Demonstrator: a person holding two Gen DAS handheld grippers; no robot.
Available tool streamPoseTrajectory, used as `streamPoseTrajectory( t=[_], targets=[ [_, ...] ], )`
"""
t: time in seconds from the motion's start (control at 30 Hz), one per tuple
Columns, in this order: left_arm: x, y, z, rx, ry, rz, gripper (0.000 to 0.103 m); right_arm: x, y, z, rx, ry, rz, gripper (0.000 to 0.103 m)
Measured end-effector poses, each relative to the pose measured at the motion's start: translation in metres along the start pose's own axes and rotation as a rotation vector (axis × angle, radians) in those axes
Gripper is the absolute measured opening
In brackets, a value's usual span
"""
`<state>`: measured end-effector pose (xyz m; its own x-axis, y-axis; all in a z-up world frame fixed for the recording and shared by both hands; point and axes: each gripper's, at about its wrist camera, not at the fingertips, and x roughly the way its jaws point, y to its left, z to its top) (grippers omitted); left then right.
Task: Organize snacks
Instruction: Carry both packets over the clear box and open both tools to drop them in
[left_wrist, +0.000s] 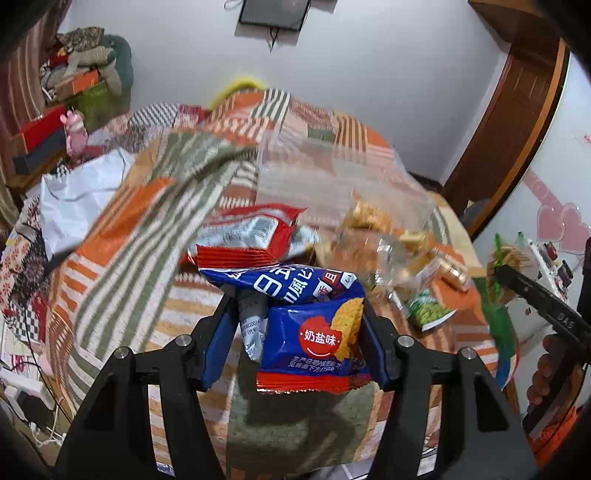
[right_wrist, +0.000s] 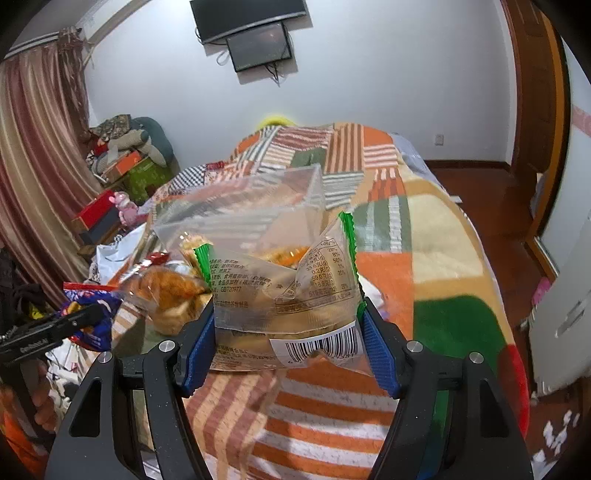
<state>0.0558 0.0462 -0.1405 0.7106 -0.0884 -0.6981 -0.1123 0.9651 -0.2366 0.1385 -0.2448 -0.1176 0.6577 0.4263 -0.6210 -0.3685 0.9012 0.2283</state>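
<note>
My left gripper (left_wrist: 295, 325) is shut on blue and red cracker packets (left_wrist: 314, 339), held above the patchwork bedspread (left_wrist: 147, 221); more red and blue packets (left_wrist: 251, 236) lie just beyond. My right gripper (right_wrist: 286, 332) is shut on a clear snack packet with green edges (right_wrist: 284, 291) and a barcode. A clear plastic box (right_wrist: 243, 210) stands behind it on the bed, also in the left wrist view (left_wrist: 332, 181), with snacks inside. A clear bag of orange-brown snacks (right_wrist: 166, 291) lies left of the right gripper. The left gripper with its blue packet shows at the left edge (right_wrist: 81, 321).
A green snack packet (left_wrist: 428, 310) and small wrapped pieces lie on the bed at right. A white plastic bag (left_wrist: 77, 199) lies at the left. Boxes and clothes (right_wrist: 122, 155) pile by the curtain. A wooden door (left_wrist: 517, 122) is at the right.
</note>
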Motion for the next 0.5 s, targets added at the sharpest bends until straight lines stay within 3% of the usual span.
streamPoseTrajectory(
  t=[0.5],
  targets=[
    [-0.028, 0.002, 0.061, 0.05, -0.172, 0.018, 0.061, 0.008, 0.02, 0.041, -0.057, -0.11, 0.032, 0.068]
  ],
)
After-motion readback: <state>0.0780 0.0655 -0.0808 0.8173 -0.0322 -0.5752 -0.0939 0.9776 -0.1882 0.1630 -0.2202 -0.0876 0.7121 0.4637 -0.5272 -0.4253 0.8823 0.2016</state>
